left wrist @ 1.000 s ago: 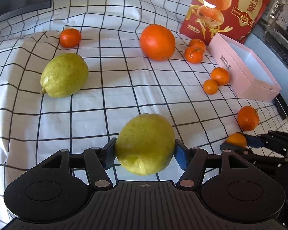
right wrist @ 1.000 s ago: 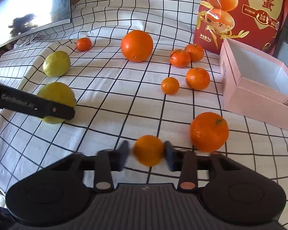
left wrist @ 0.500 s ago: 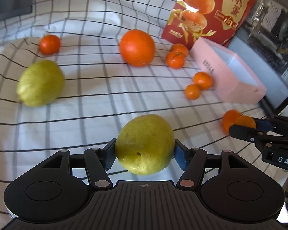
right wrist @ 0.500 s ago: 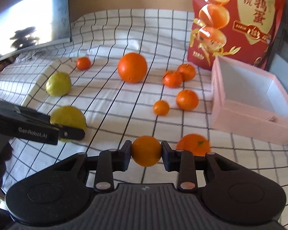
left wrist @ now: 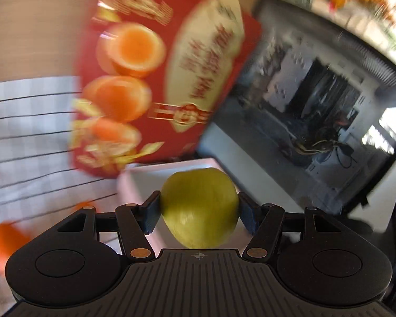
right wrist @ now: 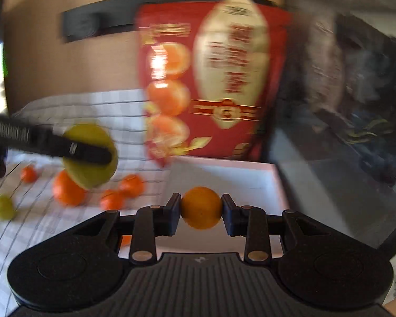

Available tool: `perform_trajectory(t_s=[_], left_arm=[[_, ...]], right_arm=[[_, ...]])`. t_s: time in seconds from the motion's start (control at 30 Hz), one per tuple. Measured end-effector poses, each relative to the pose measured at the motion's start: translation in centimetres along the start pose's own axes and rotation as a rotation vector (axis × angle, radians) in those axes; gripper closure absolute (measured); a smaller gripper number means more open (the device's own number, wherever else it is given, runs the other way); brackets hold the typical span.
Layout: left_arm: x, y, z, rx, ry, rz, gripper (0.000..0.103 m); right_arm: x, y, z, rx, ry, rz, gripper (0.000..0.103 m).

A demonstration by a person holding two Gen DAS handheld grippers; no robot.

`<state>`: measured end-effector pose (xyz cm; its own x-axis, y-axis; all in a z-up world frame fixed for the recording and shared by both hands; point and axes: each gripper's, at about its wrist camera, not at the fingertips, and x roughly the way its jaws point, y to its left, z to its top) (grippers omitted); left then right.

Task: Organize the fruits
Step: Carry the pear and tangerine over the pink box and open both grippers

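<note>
Green fruit [left wrist: 199,207]: round, yellow-green, smooth matte skin with a faint dimple low on its near face. Held in the air just in front of the pink box [left wrist: 145,178], clamped at its two sides by the left gripper [left wrist: 199,208], whose blue pads stand wide apart against the skin. In the right wrist view the same fruit [right wrist: 92,158] shows left of the box, crossed by a black finger of that gripper.

Small orange [right wrist: 201,208]: round, bright orange, fine-pored peel. Held above the near edge of the pink box [right wrist: 224,174], pinched between the pads of the right gripper [right wrist: 201,208], whose jaws are drawn close around it.

Pink box: shallow, rectangular, open-topped, pale pink card walls with a white inside.

Red bag [right wrist: 213,79]: glossy, printed with halved orange rounds and a cream oval panel; stands upright just behind the box. Print is blurred.

Loose fruit left of the box: one large orange [right wrist: 67,190], two small ones [right wrist: 124,192] close together, a further small one [right wrist: 28,173], and a second green fruit [right wrist: 4,207] farthest off. All blurred.

Cloth [right wrist: 66,227]: white, black grid lines, under the box and fruit.

Dark screen [left wrist: 316,111]: glossy, right of the box.
</note>
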<state>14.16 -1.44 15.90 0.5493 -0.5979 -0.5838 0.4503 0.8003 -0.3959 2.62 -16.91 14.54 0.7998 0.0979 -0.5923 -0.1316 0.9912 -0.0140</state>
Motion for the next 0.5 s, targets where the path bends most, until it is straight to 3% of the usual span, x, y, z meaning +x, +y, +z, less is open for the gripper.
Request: perform_trajectory(t_s=[0.1, 0.23, 0.4, 0.5], left_arm=[[7.5, -2.1, 1.6, 0.072, 0.132, 0.064, 0.036], [15.8, -3.1, 1.2, 0.149, 0.301, 0.131, 0.036], [20.2, -2.3, -0.2, 0.158, 0.353, 0.175, 0.036], [20.7, -1.7, -0.1, 0.143, 0.327, 0.165, 0.036]], right_arm=[[3.2, -2.7, 0.0, 0.039, 0.059, -0.008, 0.071], [7.6, -4.3, -1.4, 0.022, 0.168, -0.049, 0.071], [10.3, -5.2, -2.7, -0.014, 0.219, -0.039, 0.071], [11.3, -6.0, -2.9, -0.007, 0.236, -0.030, 0.071]])
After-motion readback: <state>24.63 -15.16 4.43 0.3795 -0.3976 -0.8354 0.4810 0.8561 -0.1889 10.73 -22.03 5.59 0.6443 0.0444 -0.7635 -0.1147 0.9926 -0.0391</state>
